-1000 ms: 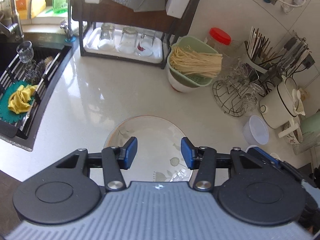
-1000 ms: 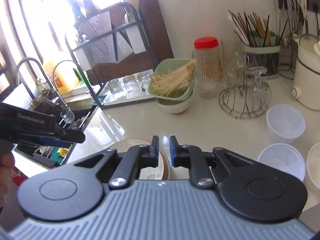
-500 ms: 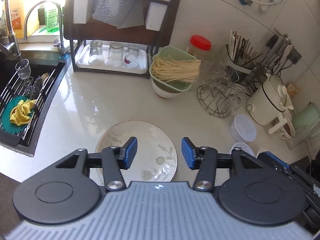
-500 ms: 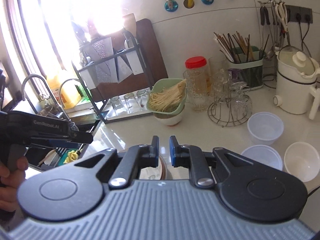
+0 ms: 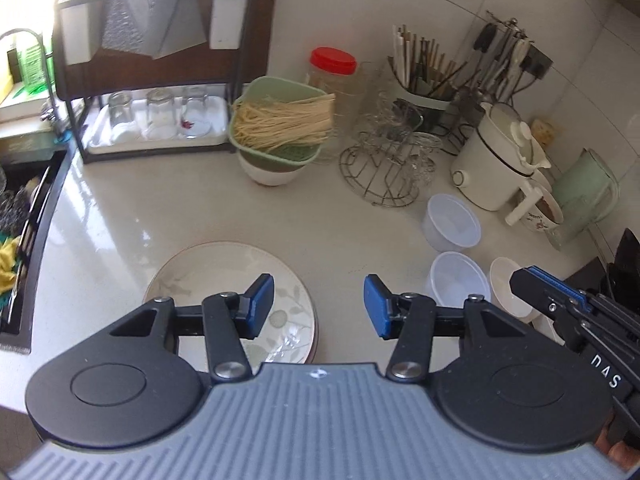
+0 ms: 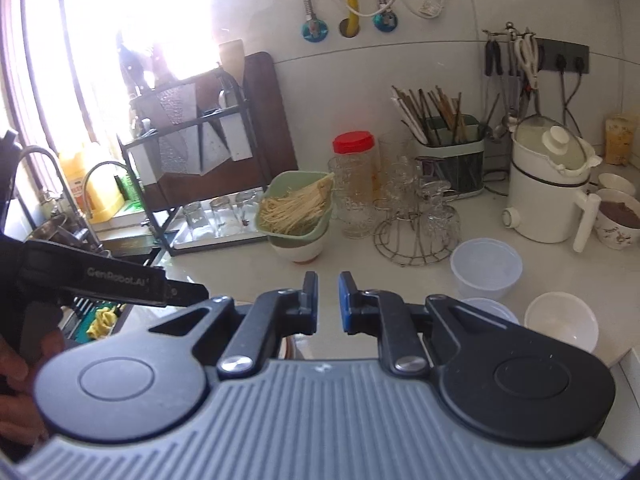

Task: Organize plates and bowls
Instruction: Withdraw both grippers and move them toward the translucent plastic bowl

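- Plate (image 5: 224, 276) lies flat on the bench (image 5: 320, 216), at its near edge, between the sink (image 5: 24, 216) and the tubs.
- Its near rim is hidden by the left tongs (image 5: 319, 306); in the right view only a sliver of it shows, behind the right tongs (image 6: 328, 300).
- It is cream with a thin dark rim and a pale leaf print; a darker edge beneath hints at a second plate under it, though I cannot be sure.
- Left tongs hang above it, released, with a wide gap and nothing between the pads; one pad sits over the plate, the other over bare bench.
- Right tongs are clenched, only a narrow slit between the pads, gripping nothing.
- Two clear tubs (image 5: 452, 222) and a white bowl (image 5: 510, 288) stand to the right of the plate, close together; the bowl is partly covered by the right tongs in the left view.
- Further back: a green basket (image 5: 280, 124) of noodles resting in a white bowl, a wire glass stand (image 5: 388, 168), a red-lidded jar (image 5: 334, 68), a white cooker (image 5: 496, 160).
- A hand (image 6: 20, 376) grips the left tongs' handle, cut off by the frame edge.
- The window glare washes out the rack (image 6: 192, 128) top.
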### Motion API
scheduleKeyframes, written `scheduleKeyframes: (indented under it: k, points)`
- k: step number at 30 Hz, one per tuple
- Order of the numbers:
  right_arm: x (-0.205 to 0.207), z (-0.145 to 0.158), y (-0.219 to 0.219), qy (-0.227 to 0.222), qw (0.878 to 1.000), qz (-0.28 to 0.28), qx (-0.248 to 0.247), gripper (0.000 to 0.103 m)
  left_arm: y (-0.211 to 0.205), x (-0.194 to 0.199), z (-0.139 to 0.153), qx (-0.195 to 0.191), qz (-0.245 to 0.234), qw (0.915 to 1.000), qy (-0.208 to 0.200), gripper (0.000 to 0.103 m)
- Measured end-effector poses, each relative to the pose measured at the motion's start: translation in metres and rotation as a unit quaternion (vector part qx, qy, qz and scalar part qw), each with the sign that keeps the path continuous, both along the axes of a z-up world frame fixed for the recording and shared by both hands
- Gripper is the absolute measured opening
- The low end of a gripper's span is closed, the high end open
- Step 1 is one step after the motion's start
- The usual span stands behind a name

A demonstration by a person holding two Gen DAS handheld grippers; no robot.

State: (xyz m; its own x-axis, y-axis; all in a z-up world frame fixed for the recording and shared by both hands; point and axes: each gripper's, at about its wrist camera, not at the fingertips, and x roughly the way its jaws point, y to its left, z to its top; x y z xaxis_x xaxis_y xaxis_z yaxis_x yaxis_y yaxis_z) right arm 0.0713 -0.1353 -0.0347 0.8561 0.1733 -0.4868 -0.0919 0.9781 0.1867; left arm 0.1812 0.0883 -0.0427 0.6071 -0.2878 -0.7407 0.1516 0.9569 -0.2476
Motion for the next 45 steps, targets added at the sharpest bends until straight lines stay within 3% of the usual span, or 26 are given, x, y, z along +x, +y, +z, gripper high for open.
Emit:
scheduleKeyframes:
  k: [2,4,8,10,12,14,17,24,32,45]
  points:
    - [-0.002,0.002,-0.002,-0.003,1.000,-0.018,-0.010,0.017,-0.003,0.006,0.000,-0.006,-0.016,0.9999,-0.001,0.058]
    - [-0.003,0.002,-0.005,-0.002,0.999,-0.040,-0.010,0.034,-0.007,0.012,-0.001,-0.008,-0.031,0.9995,-0.003,0.062]
    - [-0.005,-0.005,-0.011,0.013,0.997,-0.075,-0.004,0.058,-0.014,0.020,-0.006,-0.008,-0.061,0.9981,-0.005,0.071]
    - [-0.007,-0.008,-0.013,0.018,0.995,-0.094,-0.003,0.079,-0.018,0.024,-0.011,-0.011,-0.074,0.9972,-0.007,0.076]
    - [-0.008,-0.012,-0.015,0.022,0.992,-0.122,-0.011,0.084,-0.021,0.030,-0.019,-0.018,-0.086,0.9961,0.002,0.076]
    - [-0.006,-0.019,-0.020,0.045,0.985,-0.166,-0.030,0.084,-0.025,0.036,-0.028,-0.028,-0.094,0.9951,0.013,0.076]
    - [-0.008,-0.028,-0.030,0.066,0.978,-0.197,-0.016,0.084,-0.032,0.043,-0.039,-0.029,-0.111,0.9932,0.020,0.077]
    - [-0.008,-0.044,-0.032,0.115,0.966,-0.233,-0.008,0.084,-0.049,0.052,-0.064,-0.036,-0.150,0.9872,0.040,0.077]
    - [-0.005,-0.061,-0.040,0.132,0.958,-0.254,0.005,0.084,-0.075,0.064,-0.086,-0.030,-0.180,0.9816,0.055,0.077]
    - [0.016,-0.094,-0.094,0.150,0.953,-0.261,0.039,0.083,-0.132,0.090,-0.114,-0.029,-0.189,0.9772,0.093,0.077]
